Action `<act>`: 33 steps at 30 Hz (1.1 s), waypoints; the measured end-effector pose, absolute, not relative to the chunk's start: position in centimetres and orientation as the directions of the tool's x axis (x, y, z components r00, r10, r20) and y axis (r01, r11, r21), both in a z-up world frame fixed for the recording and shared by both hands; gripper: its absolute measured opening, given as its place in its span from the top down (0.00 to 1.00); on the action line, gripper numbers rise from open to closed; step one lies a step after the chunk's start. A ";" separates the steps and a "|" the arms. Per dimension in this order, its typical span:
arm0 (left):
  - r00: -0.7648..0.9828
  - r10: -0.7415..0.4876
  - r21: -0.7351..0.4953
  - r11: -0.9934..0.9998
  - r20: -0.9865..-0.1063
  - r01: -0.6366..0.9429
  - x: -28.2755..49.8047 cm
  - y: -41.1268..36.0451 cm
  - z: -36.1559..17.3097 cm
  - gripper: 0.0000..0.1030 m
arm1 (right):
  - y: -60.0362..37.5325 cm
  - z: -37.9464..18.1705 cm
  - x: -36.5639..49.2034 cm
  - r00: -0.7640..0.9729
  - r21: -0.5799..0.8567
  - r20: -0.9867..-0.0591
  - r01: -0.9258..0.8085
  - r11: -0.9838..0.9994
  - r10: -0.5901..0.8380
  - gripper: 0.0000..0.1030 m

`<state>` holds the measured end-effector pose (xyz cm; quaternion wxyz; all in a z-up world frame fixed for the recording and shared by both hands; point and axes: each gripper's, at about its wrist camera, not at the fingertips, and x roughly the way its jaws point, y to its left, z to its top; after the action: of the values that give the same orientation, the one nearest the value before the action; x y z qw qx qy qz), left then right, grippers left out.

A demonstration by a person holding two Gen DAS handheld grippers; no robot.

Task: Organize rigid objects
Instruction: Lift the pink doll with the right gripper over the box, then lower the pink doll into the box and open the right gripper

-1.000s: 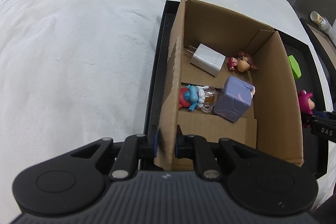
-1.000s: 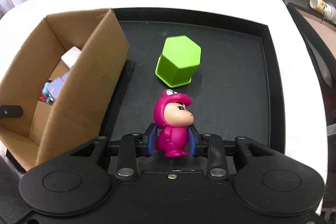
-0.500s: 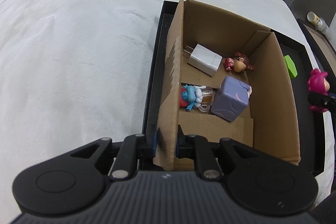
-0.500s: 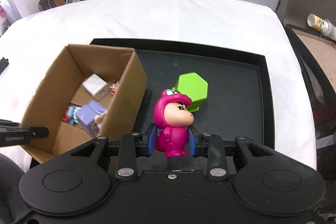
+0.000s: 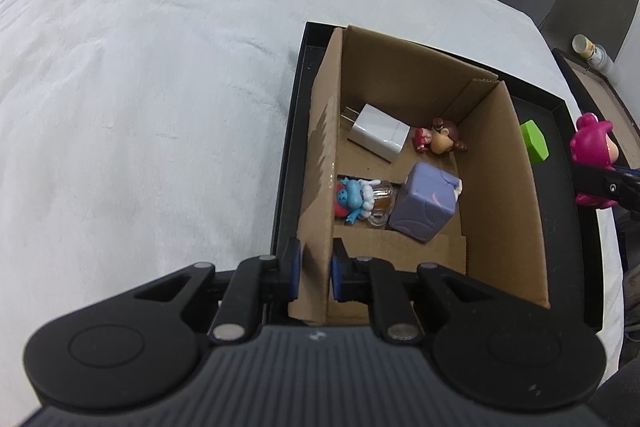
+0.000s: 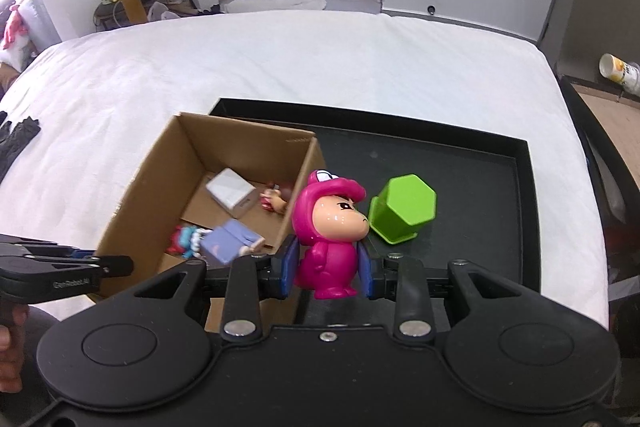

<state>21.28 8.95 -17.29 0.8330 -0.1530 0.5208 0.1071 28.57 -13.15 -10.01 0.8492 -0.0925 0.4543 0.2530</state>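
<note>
Left wrist view: the left gripper (image 5: 313, 273) is clamped on the near left wall of the cardboard box (image 5: 500, 195), one finger outside the wall, one inside. The box stands in the black tray (image 5: 289, 163) on the white cloth (image 5: 140, 107). Inside the box lie a white charger (image 5: 378, 131), a brown figurine (image 5: 442, 141), a purple cube (image 5: 424, 207) and a blue figurine (image 5: 354, 199). At the right edge, the pink figurine (image 5: 592, 151) is held raised beyond the box's right wall.

Right wrist view: the right gripper (image 6: 326, 273) is closed on the pink figurine (image 6: 332, 223), its blue pads against the figurine's lower body, which stands upright between them. The green hexagonal block (image 6: 402, 213) lies in the tray (image 6: 480, 179), just right of the figurine.
</note>
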 end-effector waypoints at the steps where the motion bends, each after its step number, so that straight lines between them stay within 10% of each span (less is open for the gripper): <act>1: 0.436 0.018 -0.144 0.930 -0.900 -0.337 21.3 9.0 -17.3 0.87 | -13.0 -9.9 28.5 0.459 0.074 -0.817 -0.517 0.853 0.349 0.70; 33: 0.461 -0.040 -0.222 0.911 -0.887 -0.348 20.5 10.6 -18.1 0.87 | -5.8 -10.9 29.0 0.402 0.098 -0.836 -0.562 0.821 0.375 0.68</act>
<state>20.49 10.57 -18.07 0.8332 -0.1897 0.5111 0.0922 28.99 -5.79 -10.91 0.8312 -0.0999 0.4688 0.2817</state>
